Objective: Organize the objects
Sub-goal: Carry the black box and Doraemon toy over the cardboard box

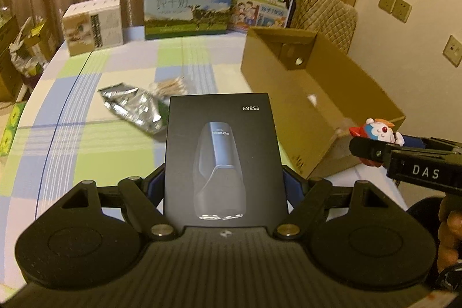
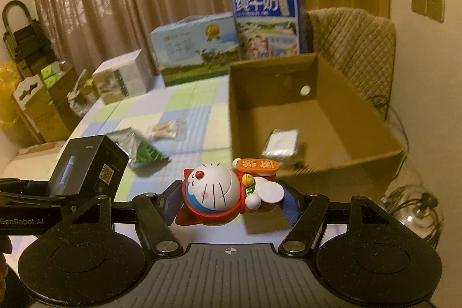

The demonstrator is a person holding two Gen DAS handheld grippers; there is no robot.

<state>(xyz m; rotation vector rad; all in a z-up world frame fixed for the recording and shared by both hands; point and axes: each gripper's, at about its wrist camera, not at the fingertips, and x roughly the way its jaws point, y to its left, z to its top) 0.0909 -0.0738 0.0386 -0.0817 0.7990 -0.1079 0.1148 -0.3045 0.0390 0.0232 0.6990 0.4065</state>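
My left gripper (image 1: 225, 178) has its jaws clamped on a black box (image 1: 222, 155). My right gripper (image 2: 231, 201) grips a cat figurine (image 2: 219, 189) beside the cardboard box (image 2: 361, 117).

3 milk cartons (image 1: 187, 5), 1 cardboard box (image 1: 317, 82) (open), 2 packets (image 1: 135, 106)

The left gripper (image 1: 225, 181) is clamped on both sides of a black shaver box (image 1: 222, 152), held flat and lifted above the desk. The right gripper (image 2: 228, 201) grips a Doraemon figurine (image 2: 219, 192) lying on its side between blue pads. In the left wrist view the right gripper enters at 3 o'clock, with a hand (image 1: 449, 238) visible behind it at 4 o'clock.
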